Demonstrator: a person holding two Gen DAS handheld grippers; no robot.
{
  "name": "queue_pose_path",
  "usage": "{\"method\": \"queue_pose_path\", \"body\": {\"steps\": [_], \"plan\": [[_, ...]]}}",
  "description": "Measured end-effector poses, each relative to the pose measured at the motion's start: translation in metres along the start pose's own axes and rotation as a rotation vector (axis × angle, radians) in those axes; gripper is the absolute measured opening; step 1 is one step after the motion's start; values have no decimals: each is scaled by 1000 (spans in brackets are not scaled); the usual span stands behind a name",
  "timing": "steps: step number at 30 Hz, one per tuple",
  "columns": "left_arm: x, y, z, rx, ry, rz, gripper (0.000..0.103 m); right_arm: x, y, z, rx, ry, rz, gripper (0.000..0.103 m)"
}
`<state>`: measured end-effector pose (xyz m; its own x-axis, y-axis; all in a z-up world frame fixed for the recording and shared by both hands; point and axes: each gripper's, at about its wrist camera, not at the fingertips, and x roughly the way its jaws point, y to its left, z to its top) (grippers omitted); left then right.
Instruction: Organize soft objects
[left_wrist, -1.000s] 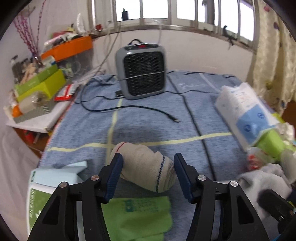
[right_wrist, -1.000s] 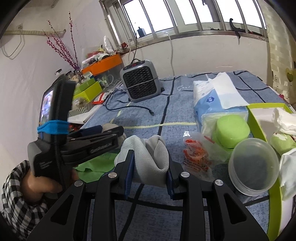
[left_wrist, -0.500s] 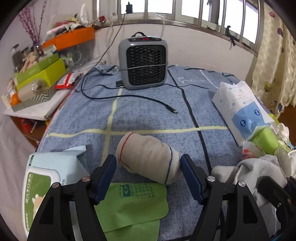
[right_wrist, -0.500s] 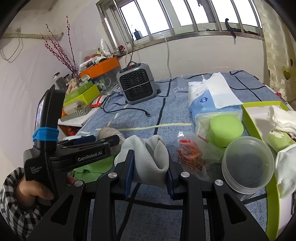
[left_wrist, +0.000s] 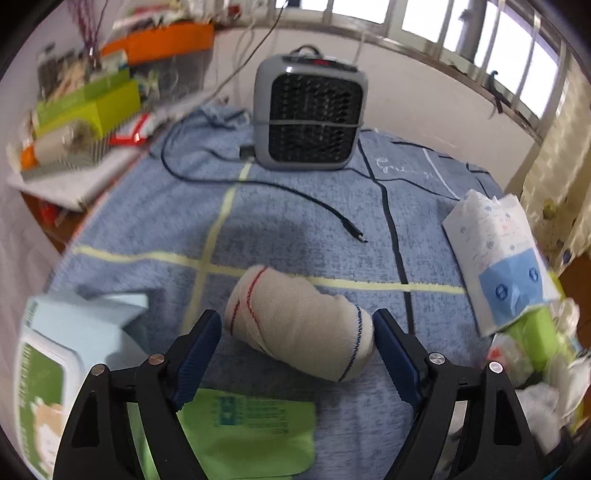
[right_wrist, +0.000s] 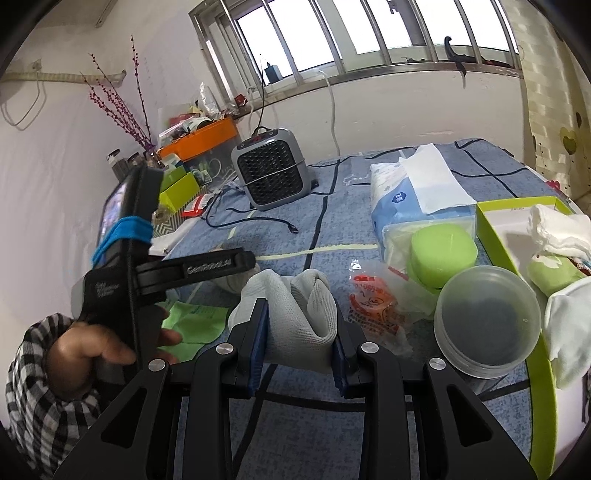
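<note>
Because the left wrist view is smeared with motion, the print on the green cloth (left_wrist: 243, 428) and on the wipes pack (left_wrist: 55, 354) cannot be read, and both are partly hidden behind the black arms of the left gripper (left_wrist: 297, 350). Its jaws have just been opening and now stand wide on either side of the beige bandage roll (left_wrist: 299, 325), which lies on the blue blanket (left_wrist: 288, 229) with a clear gap at the left pad; whether the right pad still brushes its end is hard to tell. Beyond the roll, a loose black cable (left_wrist: 295, 195) trails across the blanket toward the grey heater (left_wrist: 310, 114). To the right of the roll a tissue pack (left_wrist: 498, 258) lies at the blanket's edge. In the right wrist view the right gripper (right_wrist: 299, 343) is clenched on a folded grey sock (right_wrist: 295, 314), whose lower part is hidden behind the pads. From there the roll is almost wholly hidden behind the left gripper's arm, held by a hand (right_wrist: 92, 347) in a checked sleeve. Right of the sock sit a clear plastic tub (right_wrist: 484, 325), a green lid (right_wrist: 443, 247) and a green-rimmed tray (right_wrist: 495, 229), cut off by the frame edge.
</note>
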<state>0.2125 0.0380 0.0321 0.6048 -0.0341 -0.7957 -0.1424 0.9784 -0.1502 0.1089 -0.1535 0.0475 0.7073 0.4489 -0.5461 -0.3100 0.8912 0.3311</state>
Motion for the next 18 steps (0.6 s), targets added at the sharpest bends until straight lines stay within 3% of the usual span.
{"method": "queue_pose_path", "body": {"steps": [4, 18], "plan": [[21, 2, 2, -45, 51, 12, 83, 0, -3, 0, 10, -1, 2, 31], [17, -3, 4, -7, 10, -10, 80, 1, -3, 0, 15, 5, 4, 31]]}}
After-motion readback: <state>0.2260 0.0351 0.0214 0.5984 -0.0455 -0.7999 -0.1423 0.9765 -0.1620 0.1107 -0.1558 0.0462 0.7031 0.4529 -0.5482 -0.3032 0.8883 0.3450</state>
